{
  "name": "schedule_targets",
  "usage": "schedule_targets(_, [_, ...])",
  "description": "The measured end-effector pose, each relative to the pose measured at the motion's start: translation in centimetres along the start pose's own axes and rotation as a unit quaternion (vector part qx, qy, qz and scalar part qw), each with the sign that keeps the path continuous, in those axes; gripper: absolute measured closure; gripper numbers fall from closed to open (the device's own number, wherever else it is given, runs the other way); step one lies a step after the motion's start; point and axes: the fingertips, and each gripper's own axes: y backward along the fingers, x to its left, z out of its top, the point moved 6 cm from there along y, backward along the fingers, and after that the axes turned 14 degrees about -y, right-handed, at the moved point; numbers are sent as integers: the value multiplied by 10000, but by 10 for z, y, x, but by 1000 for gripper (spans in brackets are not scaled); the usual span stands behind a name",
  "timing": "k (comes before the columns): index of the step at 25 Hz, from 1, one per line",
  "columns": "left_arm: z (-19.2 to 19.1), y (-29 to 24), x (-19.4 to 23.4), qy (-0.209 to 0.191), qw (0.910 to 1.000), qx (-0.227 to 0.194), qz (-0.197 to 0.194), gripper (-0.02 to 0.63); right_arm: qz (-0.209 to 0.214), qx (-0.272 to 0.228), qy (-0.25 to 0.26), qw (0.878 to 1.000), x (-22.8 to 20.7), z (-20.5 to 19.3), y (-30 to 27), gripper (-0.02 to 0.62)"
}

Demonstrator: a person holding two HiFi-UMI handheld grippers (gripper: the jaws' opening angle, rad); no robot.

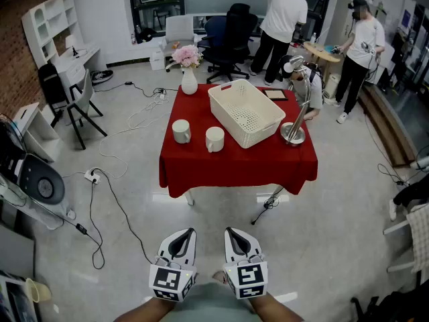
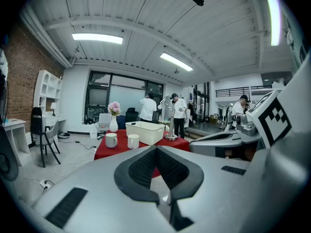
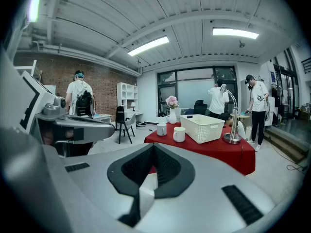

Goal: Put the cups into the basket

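So both grippers are nowhere near the table right now. The person holds them low and close in at the near side, well back from it, side by side and pointing roughly toward the table. The left gripper (image 1: 188, 233) has its jaws closed tight against each other, and in its own view the dark pads meet in a point (image 2: 156, 150). It's the same with the right gripper (image 1: 230, 232), whose jaws are pressed together with just pad on pad (image 3: 153, 147). Neither one is touching anything on the table.

The table (image 1: 234, 170) has a red cloth on it and stands in the middle of the floor. The two cups are both on the left half. The left cup (image 1: 181, 131) stands upright a bit nearer the left edge, and the second cup (image 1: 214, 139) is just to its right and a touch nearer. They're close together but not touching. The white basket (image 1: 265, 131) sits to the right of them, around the table's middle and turned at an angle, with the second cup just beside its near left corner.

A white vase with pink flowers (image 1: 189, 78) stands at the far left corner. A silver desk lamp (image 1: 293, 133) has its base over by the right edge. There's also a small dark tablet-looking thing (image 1: 275, 94) at the far side behind the basket.

A couple of people (image 1: 281, 19) are standing at the far end of the room by some office chairs (image 1: 228, 35).
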Motion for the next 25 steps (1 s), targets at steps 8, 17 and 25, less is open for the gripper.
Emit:
schedule_targets(8, [-2, -5, -4, -11, 10000, -6, -43, 604, -10, 24, -13, 10000, -5, -3, -2, 589])
schedule_targets(17, [-1, -1, -5, -17, 10000, 18, -30, 604, 100, 117, -29, 9999, -3, -5, -2, 589])
schedule_targets(25, [2, -2, -8, -50, 10000, 9, 44, 604, 220, 32, -101, 9997, -6, -1, -4, 588])
